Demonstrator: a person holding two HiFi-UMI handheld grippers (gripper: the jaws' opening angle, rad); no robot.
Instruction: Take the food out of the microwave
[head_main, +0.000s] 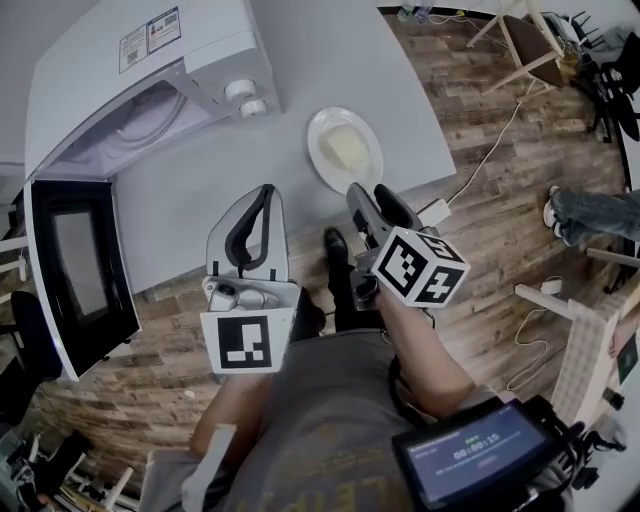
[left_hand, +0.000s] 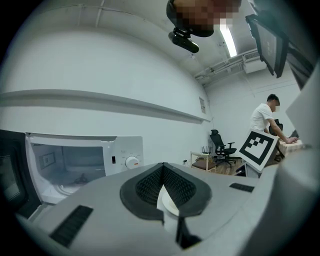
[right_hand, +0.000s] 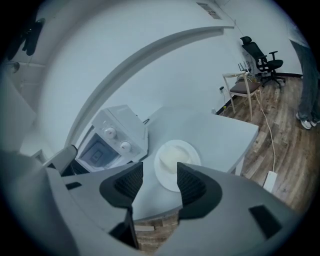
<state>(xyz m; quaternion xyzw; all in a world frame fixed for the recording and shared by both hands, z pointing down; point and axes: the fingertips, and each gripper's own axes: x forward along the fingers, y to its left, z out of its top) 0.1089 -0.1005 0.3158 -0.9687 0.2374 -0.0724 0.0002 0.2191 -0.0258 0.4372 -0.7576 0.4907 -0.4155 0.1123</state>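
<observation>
Food (head_main: 346, 147) on plate (head_main: 326, 128) sits by table's (head_main: 330, 60) front edge; right gripper (head_main: 370, 195) released near it, left gripper (head_main: 262, 195) clenched empty; recommend lifting straight away, clear of rim.

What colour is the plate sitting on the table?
The plate is white and carries pale yellow food. The head view shows it best.

A grey table (head_main: 400, 80) stands on a wood-plank floor (head_main: 500, 230). A white microwave (head_main: 150, 60) sits on the table's left part with its door swung open. A white plate (head_main: 314, 150) lies flat on the bare tabletop near the microwave's knob side, apart from it. A white cable (head_main: 497, 140) trails across the floor.
</observation>
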